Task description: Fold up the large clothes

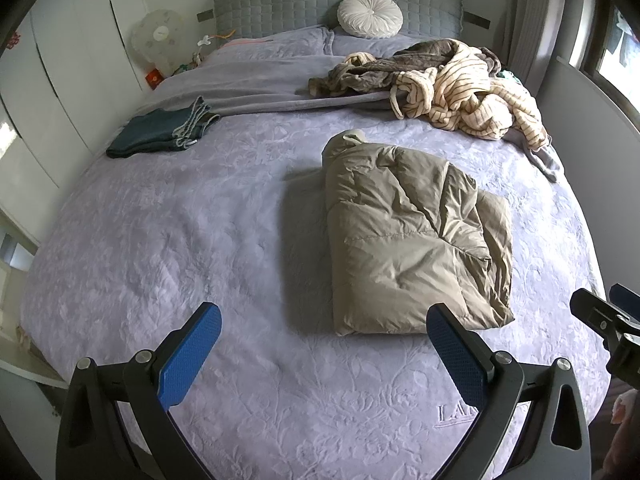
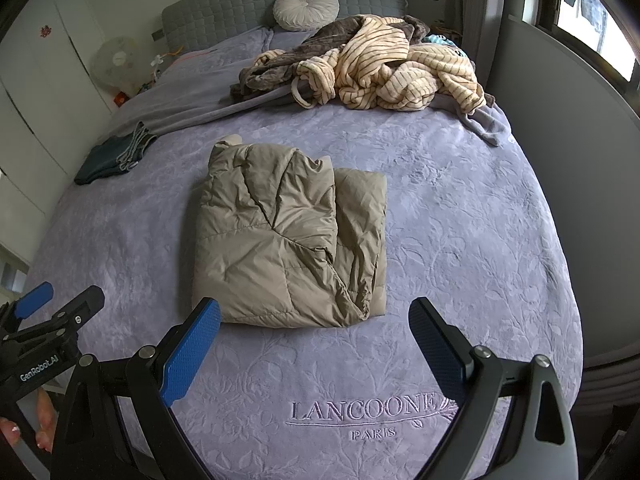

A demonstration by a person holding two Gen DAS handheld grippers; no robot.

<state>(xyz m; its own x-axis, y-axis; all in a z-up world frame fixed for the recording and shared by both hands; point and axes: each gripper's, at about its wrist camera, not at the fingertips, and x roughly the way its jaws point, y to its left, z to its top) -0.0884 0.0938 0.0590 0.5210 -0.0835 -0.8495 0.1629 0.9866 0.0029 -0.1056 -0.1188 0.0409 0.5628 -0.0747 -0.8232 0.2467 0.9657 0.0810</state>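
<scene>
Folded khaki puffer jacket (image 2: 290,236) is laid lengthwise toward the grey headboard (image 2: 224,12). Both left tongs (image 1: 324,354) and right tongs (image 2: 314,348) are spread wide, nothing gripped or touched.

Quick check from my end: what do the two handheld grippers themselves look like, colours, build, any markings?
Both match: the left gripper and right gripper each have a black, curved frame with silver pivot bolts and two flat fingers faced with blue, dimpled pads. In the right wrist view, the left unit's black body carries white "GenRobot.AI" lettering. No cables or sleeves are visible.
</scene>
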